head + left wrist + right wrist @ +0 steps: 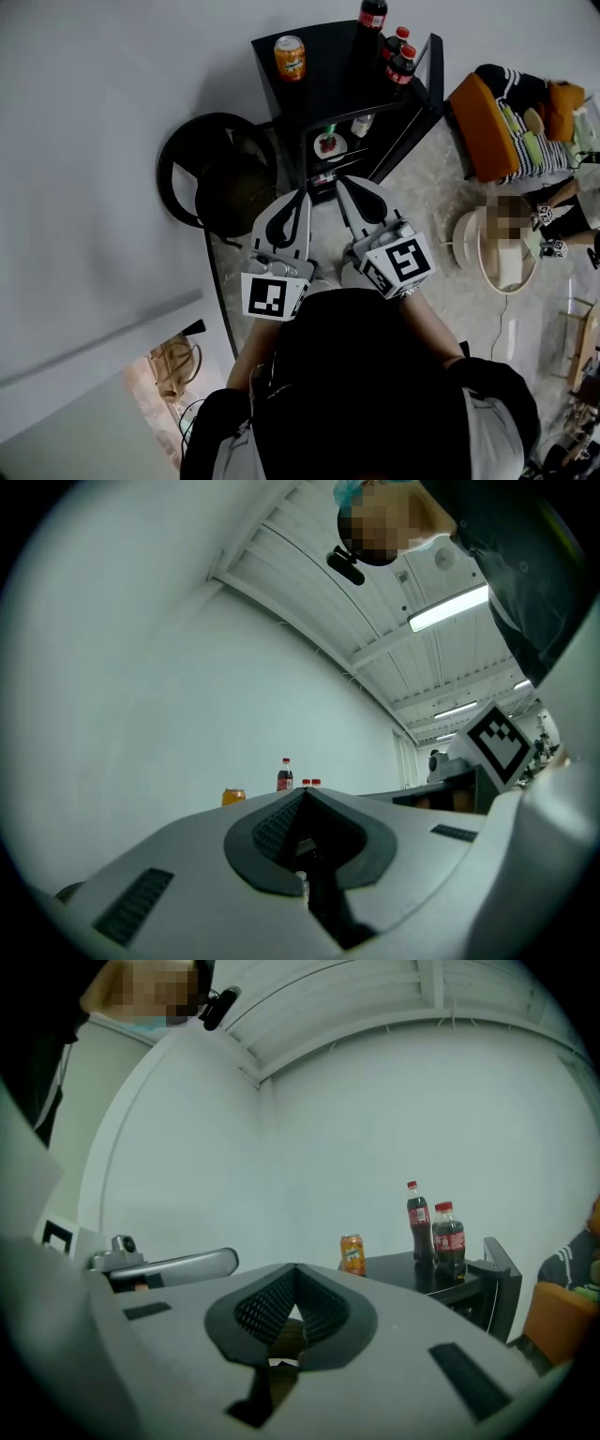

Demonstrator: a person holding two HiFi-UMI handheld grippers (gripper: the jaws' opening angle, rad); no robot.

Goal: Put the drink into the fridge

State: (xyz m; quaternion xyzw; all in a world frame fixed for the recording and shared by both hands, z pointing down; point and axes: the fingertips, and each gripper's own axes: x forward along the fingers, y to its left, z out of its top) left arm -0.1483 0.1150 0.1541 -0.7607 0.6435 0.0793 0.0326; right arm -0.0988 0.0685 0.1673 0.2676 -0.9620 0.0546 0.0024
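Left gripper (301,194): clenched on nothing, jaws together, held near the person, tips aimed toward the fridge.
Right gripper (343,184): likewise clenched and empty, just to the right of the left gripper.
Fridge (328,89): black, on the far side, with its door open to the right and its shelves showing.
Orange can (290,57): upright on the left of the fridge top.
Cola bottles (400,64): upright on the right of the fridge top, well apart from both grippers.
Inside shelf: a small bottle (362,125) beside a plate (329,144).
Black chair (220,178): left of the fridge.
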